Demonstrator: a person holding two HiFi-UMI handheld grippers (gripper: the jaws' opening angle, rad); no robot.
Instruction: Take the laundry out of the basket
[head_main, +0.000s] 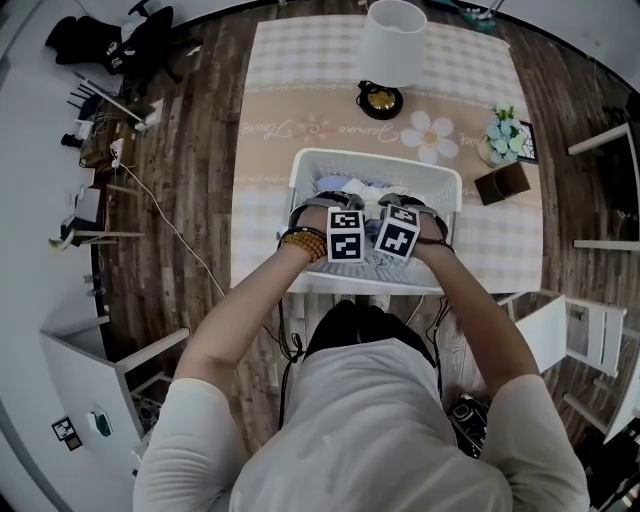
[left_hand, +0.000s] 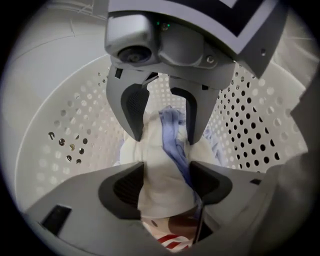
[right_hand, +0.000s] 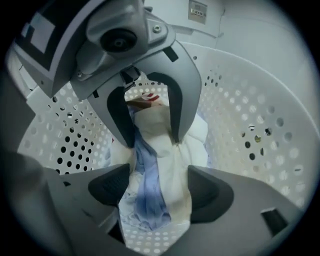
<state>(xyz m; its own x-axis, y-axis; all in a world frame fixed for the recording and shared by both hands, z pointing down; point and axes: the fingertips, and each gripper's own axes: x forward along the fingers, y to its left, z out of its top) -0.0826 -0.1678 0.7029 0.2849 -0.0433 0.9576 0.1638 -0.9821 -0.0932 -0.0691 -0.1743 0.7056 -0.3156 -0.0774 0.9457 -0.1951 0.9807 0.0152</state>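
A white perforated laundry basket stands on the table and holds a heap of laundry. Both grippers point down into it, side by side and facing each other. My left gripper is open, and a white cloth with a blue garment lies between its jaws. My right gripper is open over the same white cloth and blue garment. Each gripper view shows the other gripper opposite, astride the same bundle. A red-striped piece lies below. In the head view the marker cubes hide the fingertips.
The basket walls close in around both grippers. On the checked tablecloth behind stand a white lamp, a flower pot and a brown box. White chairs stand to the right; cables lie on the floor to the left.
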